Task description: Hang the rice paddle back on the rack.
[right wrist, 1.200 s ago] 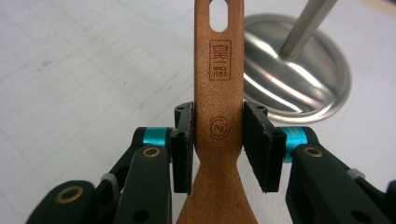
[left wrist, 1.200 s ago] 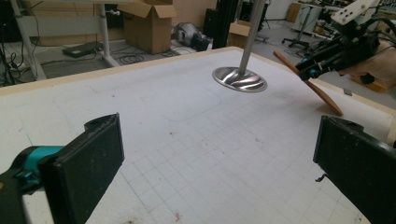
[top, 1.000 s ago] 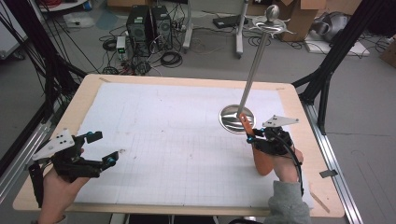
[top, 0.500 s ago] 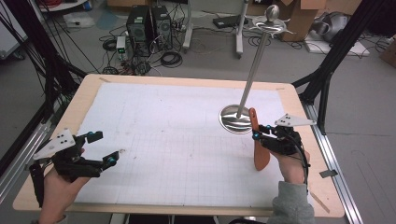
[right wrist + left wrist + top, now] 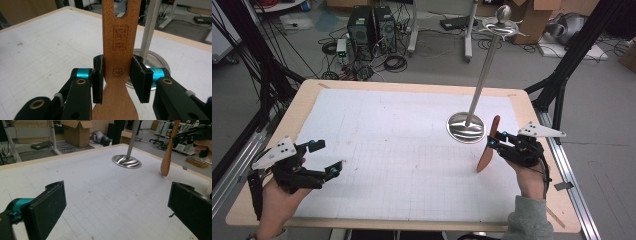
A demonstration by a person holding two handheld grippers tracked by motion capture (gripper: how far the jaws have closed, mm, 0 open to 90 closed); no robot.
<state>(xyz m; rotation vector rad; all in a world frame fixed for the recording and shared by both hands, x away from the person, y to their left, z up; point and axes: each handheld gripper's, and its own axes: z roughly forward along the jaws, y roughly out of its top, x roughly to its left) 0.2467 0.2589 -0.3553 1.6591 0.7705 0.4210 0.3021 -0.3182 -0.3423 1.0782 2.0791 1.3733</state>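
A wooden spatula [image 5: 117,62] is clamped between the 2 black pads of the right gripper [image 5: 117,80], which are pressed against the narrow neck of its flat handle from either side. The wood is pale, reddish-brown beech with a fine grain. Above the pads, the handle is seen to run straight and flat, and a slot with a rounded bottom is cut through it near the top of the right gripper view. 2 marks are burned into the face: a small crest with lettering above the pads, and a round stamp level with them. Below the pads the wood widens into a broad blade with curved shoulders.

In the high view the spatula [image 5: 487,145] is held nearly upright, slightly tilted, ahead of the right gripper [image 5: 495,142], with its rounded lower end just above or on the white gridded mat [image 5: 387,150]; contact cannot be judged. Just beyond the spatula, a shiny round metal base [image 5: 466,127] with a slanted pole [image 5: 482,75] is seen.

The left gripper [image 5: 326,157] is held low over the near left part of the mat, well apart from the spatula, with its jaws spread wide and nothing between them.
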